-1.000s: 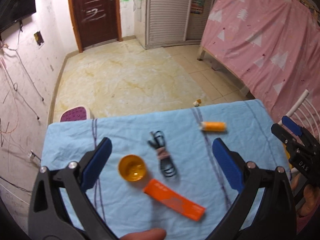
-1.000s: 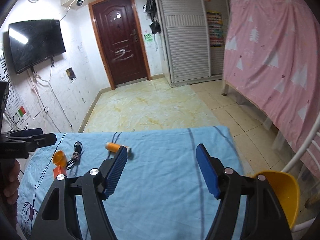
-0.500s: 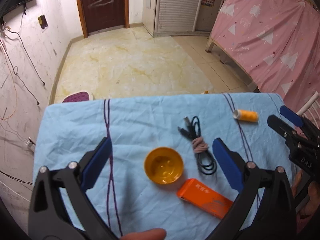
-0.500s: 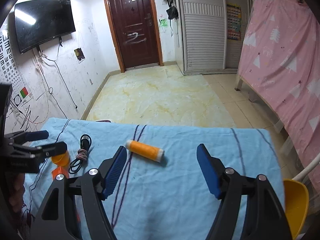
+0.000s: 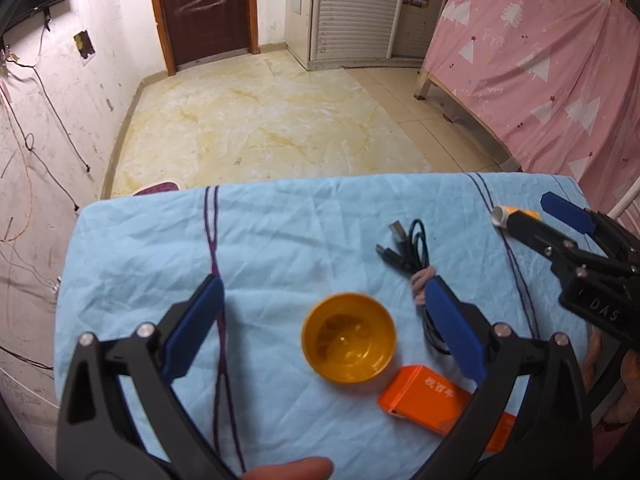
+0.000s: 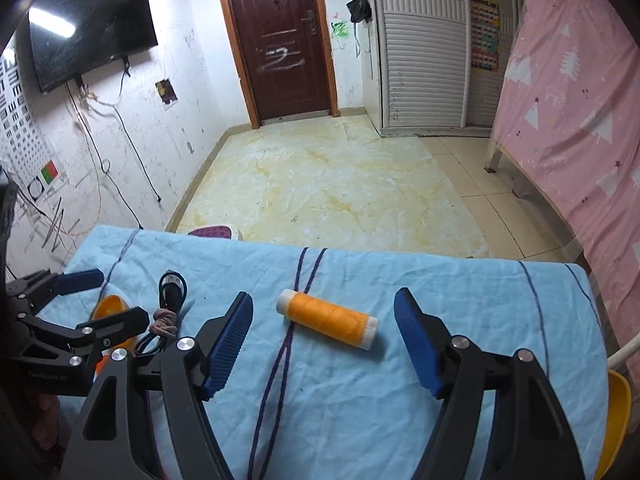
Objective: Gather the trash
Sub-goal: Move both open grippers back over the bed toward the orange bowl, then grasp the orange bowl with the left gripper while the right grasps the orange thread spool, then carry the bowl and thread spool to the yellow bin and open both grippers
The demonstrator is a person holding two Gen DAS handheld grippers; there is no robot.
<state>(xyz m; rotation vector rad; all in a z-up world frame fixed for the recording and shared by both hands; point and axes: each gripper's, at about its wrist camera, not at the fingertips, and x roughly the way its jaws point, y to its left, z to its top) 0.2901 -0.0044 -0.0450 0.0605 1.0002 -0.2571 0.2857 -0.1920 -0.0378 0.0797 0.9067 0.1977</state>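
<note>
Left gripper [image 5: 322, 332] hangs over the worktop [image 5: 140, 256] with its jaws spread wide, nothing between them but air — the yellow bowl [image 5: 349, 338] sits on the cloth below, nearer the right-hand pad. That pad overlaps the coiled black cable [image 5: 416, 248] in this view; whether it touches, I cannot tell. Just beside the bowl lies an orange box [image 5: 424, 398], flat on the cloth, partly hidden by the gripper's frame.

Over to the right gripper [image 6: 324, 334] — jaws wide open as well, holding nothing. An orange thread spool [image 6: 329, 317] lies on its side on the cloth between the two blue pads, apart from both, angled slightly across a purple stripe.

The worktop is draped in a wrinkled light-blue cloth [image 6: 460, 292] with thin purple lines. Beyond it, a yellow-veined marble floor [image 6: 332, 184] runs to a dark brown door [image 6: 280, 36]. A black television [image 6: 92, 28] hangs on the scuffed white wall at left, a slatted white wardrobe [image 6: 424, 52] stands past the door, and a pink sheet [image 6: 576, 100] with white trees hangs at right. A yellow chair [image 6: 618, 412] edge shows at the worktop's right corner.
</note>
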